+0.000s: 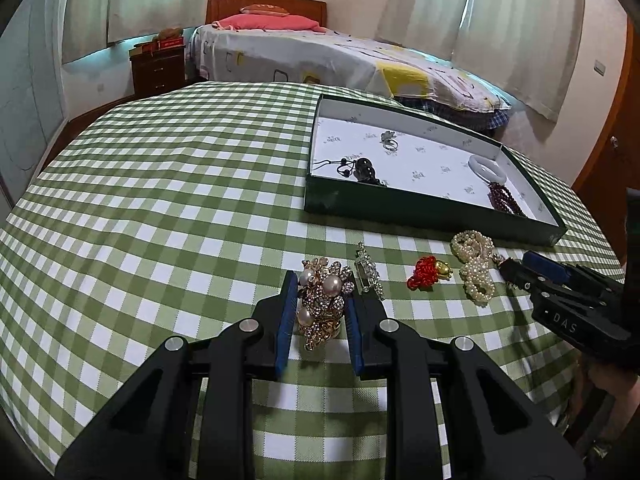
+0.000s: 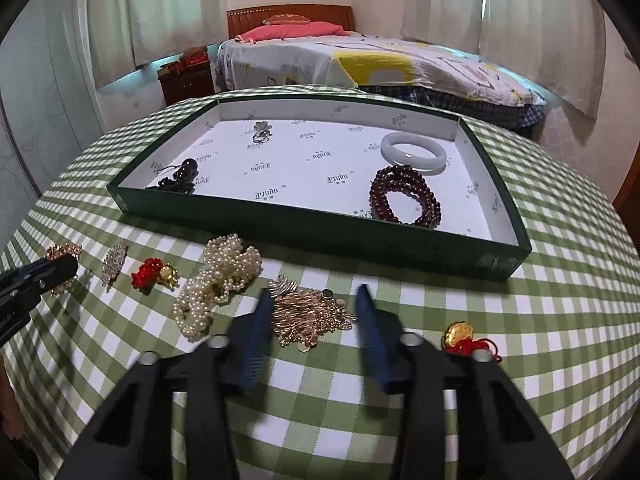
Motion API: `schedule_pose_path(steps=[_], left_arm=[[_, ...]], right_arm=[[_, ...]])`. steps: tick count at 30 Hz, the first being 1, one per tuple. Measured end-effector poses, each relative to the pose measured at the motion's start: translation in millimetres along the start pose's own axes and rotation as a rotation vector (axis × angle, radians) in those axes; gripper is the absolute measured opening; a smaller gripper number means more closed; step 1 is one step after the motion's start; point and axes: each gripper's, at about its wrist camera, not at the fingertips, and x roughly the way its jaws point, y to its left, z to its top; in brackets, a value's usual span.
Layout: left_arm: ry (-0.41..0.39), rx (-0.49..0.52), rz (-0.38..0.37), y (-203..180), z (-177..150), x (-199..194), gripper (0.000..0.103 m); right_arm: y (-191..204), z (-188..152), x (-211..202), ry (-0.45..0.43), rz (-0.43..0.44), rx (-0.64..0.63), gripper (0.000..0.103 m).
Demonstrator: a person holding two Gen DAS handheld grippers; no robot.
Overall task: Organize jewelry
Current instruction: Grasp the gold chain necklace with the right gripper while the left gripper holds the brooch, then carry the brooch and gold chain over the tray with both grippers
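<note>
From your left wrist camera, your left claw (image 1: 320, 280) is pinching the gold brooch with pearls and rhinestones (image 1: 322, 300), its blue pads pressed against both sides of it on the green-and-white checked bench (image 1: 160, 208). Just to its right lie a silver rhinestone brooch (image 1: 369, 270), then a red knotted charm with a gold bead (image 1: 427, 274), then a heap of cream pearl strands (image 1: 474, 264). Your right claw (image 1: 516, 266) reaches in from the right edge, close beside the pearls; from here you cannot tell how its jaws stand. Behind the row sits the shallow dark green tray with white printed lining (image 1: 400, 210). From your right wrist camera, your right claw (image 2: 312, 296) has its jaws spread on either side of a gold tangle of fine chain and small discs (image 2: 308, 314), with gaps between the pads and the piece; both fingers are blurred. In the tray (image 2: 304, 232) you can see a white jade bangle (image 2: 414, 152), a dark red beaded bracelet (image 2: 404, 200), a silver ring (image 2: 262, 134) and a black bead pendant on cord (image 2: 182, 178). A second gold charm with red cord (image 2: 466, 338) lies just right of the claw.
</note>
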Motion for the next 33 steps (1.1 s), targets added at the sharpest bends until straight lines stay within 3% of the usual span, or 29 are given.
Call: schedule_pose_path(steps=[1, 4, 21, 33], left_arm=[[0.003, 0.000, -0.001, 0, 0, 1, 0.022], [0.004, 0.003, -0.001, -3, -1, 1, 0.022], [-0.029, 0.018, -0.021, -11, 4, -12, 0.022], [-0.092, 0.033, -0.072, -26, 26, -34, 0.022]], right_arm=[[-1, -1, -1, -0.005, 0.010, 0.000, 0.022], [-3, -2, -2, -0.010, 0.024, 0.002, 0.020], [-10, -1, -36, -0.101, 0.063, 0.050, 0.019], [-12, 21, -74, -0.205, 0.087, 0.069, 0.019]])
